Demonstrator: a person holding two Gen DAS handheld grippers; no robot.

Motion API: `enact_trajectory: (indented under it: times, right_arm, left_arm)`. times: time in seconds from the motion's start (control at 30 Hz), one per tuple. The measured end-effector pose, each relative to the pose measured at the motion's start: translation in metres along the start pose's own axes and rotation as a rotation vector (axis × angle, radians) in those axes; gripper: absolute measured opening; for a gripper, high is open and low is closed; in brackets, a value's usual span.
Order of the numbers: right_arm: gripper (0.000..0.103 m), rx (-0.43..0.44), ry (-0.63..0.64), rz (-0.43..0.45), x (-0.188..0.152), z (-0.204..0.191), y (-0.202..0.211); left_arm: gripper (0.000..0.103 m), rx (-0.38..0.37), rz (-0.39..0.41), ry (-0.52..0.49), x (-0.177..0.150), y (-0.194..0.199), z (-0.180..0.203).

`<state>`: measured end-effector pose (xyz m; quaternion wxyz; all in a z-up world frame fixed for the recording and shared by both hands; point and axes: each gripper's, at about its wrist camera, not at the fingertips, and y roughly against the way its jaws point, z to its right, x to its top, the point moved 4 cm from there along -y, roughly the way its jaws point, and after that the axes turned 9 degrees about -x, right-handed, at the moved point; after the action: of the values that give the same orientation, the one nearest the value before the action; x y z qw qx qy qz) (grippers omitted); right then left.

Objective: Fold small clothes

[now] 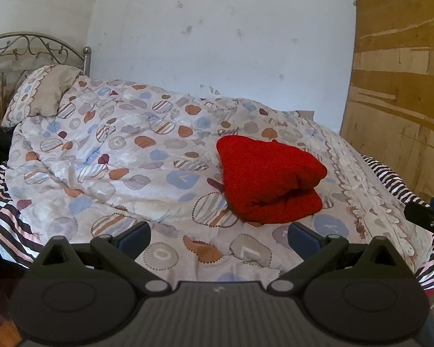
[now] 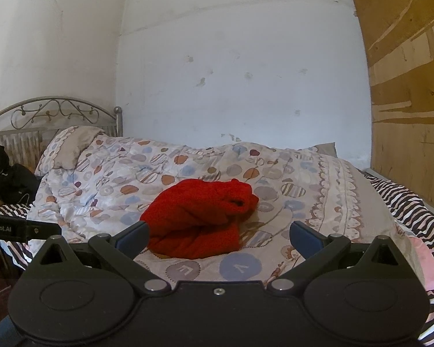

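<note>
Left wrist view shows the left gripper (image 1: 220,237) nearest, its 2 blue-tipped fingers (image 1: 136,235) spread wide with nothing between them, above the patterned quilt (image 1: 115,156). Just beyond them the red garment (image 1: 266,179) lies folded in a thick bundle on the quilt, apart from both fingers. At the right edge a black part of the right gripper (image 1: 428,217) enters the picture.

From the right wrist view, the right gripper (image 2: 220,237) is also spread wide and holds nothing; the red garment (image 2: 199,222) sits just behind its left finger (image 2: 134,235), whether touching it I cannot tell. On the left gripper's black body (image 2: 17,228) at the left edge, white letters read "nRobot.AI", the beginning cut off. Round patches of the quilt (image 2: 303,173) carry single letters.

Farther away a pillow (image 2: 69,147) leans at the metal headboard (image 2: 58,110), a striped sheet (image 2: 405,202) shows under the quilt, and a dark bag (image 2: 11,179) lies at the left. No container is visible.
</note>
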<state>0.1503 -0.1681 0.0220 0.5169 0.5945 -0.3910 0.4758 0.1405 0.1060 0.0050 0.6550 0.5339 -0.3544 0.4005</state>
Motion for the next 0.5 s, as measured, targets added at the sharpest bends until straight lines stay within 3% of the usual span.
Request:
enact_trajectory:
  times: [0.27,0.5]
  right_arm:
    - [0.103,0.017,-0.015,0.005,-0.0021,-0.0012,0.0023]
    - [0.103,0.025,-0.016,-0.005,-0.0058,-0.0032,0.0018]
  left_arm:
    - [0.103,0.073,-0.015,0.003,0.0022,-0.0030,-0.0046]
    - [0.103,0.064,-0.014,-0.003,0.0030,-0.0036,-0.0041]
